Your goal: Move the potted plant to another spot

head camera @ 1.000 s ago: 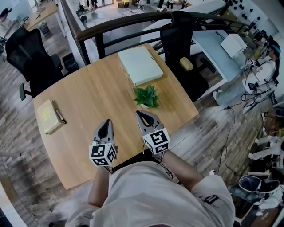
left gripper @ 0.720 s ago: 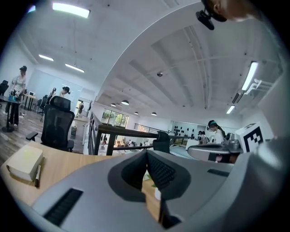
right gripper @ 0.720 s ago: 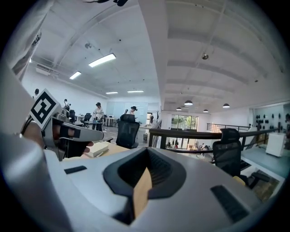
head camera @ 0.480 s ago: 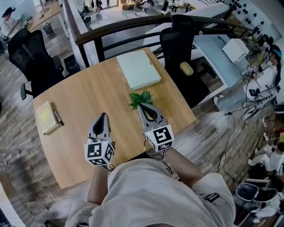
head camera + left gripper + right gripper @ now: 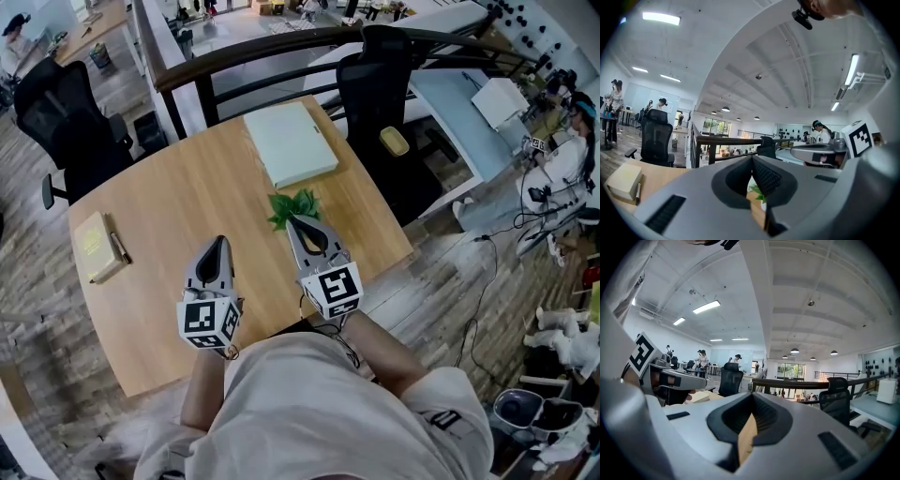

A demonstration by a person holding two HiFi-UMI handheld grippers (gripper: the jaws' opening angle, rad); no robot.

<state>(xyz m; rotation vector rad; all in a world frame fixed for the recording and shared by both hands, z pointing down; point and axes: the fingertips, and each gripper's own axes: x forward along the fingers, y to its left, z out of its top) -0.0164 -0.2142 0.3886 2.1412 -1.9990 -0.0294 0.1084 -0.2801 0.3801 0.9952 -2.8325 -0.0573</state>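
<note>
The potted plant point(image 5: 292, 202) stands on the wooden table point(image 5: 187, 197), right of its middle. Only its green leaves show; the pot is hidden behind my right gripper point(image 5: 293, 220). That gripper is shut with nothing in it, and its tip overlaps the plant's near side; contact cannot be judged. My left gripper point(image 5: 219, 241) hovers to its left, also shut and empty, over bare wood. In the left gripper view a few plant leaves point(image 5: 757, 190) peek through the slit under the closed jaws of the left gripper point(image 5: 753, 157). The right gripper point(image 5: 752, 395) shows table wood there.
A pale green flat case point(image 5: 289, 142) lies just beyond the plant. A yellowish notebook point(image 5: 94, 246) with a pen point(image 5: 119, 247) sits at the table's left edge. A black chair point(image 5: 375, 70) and a dark railing point(image 5: 244, 58) stand behind the table. Another chair point(image 5: 56, 112) is far left.
Both grippers have risen and moved forward over the table. The right one's tip, earlier short of the plant, now overlaps its near side and hides the pot.
</note>
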